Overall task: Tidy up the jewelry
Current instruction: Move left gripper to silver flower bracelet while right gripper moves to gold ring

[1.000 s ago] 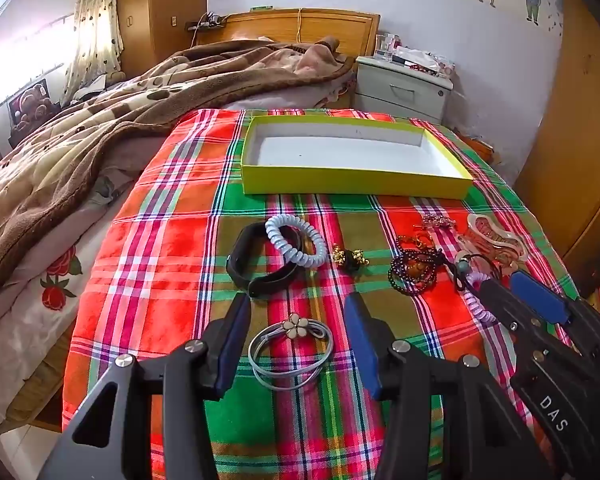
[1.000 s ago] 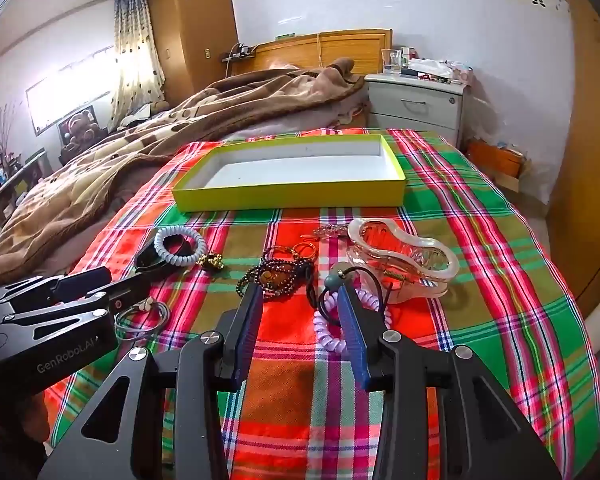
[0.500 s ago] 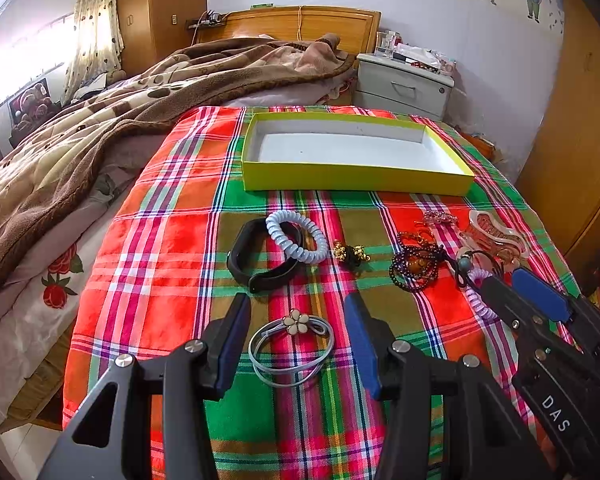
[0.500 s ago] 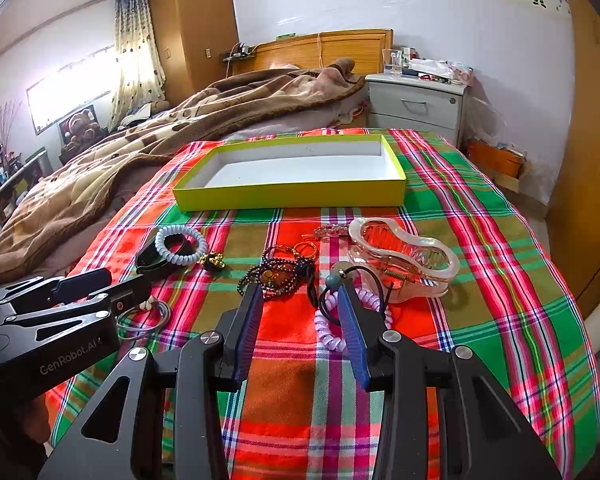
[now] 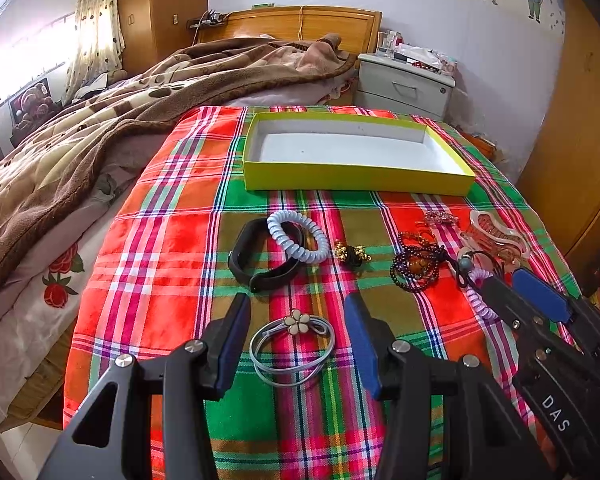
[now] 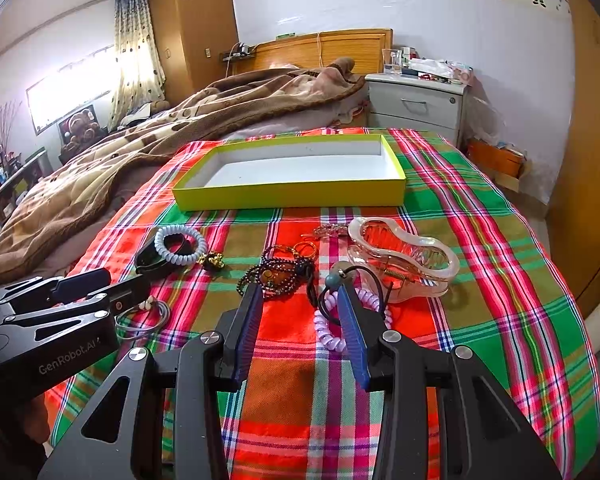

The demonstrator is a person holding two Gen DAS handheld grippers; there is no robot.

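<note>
Resting on the plaid cloth [image 5: 172, 248] of the bed, the flower hair tie [image 5: 292, 344] lies between the spread fingers of the left gripper [image 5: 296, 340]; neither blue pad touches it, and its cream flower sits at the tie's 12 o'clock edge. At 12 o'clock from this gripper lie the black wristband [image 5: 256, 264] and the pale blue coil tie [image 5: 298, 240], which overlaps the band's upper right part.

The right gripper [image 6: 300, 320] is also open and holds nothing. Its right finger [image 6: 352, 336] lies over the lilac coil tie [image 6: 332, 336], which shows on both sides of that finger; whether they touch cannot be told. The dark bead bracelet [image 6: 276, 274] sits at 11 o'clock from this gripper, just beyond the left fingertip. The clear hair claw [image 6: 404, 256] lies at 1 o'clock, and the small gold charm [image 6: 214, 260] at 10 o'clock.

The yellow box [image 5: 356, 178], white inside, stands at 12 o'clock beyond all the items.

Readable markings: "DAS" on the right gripper's body in the left wrist view; "GenRobot.AI" on the left gripper's body in the right wrist view.
</note>
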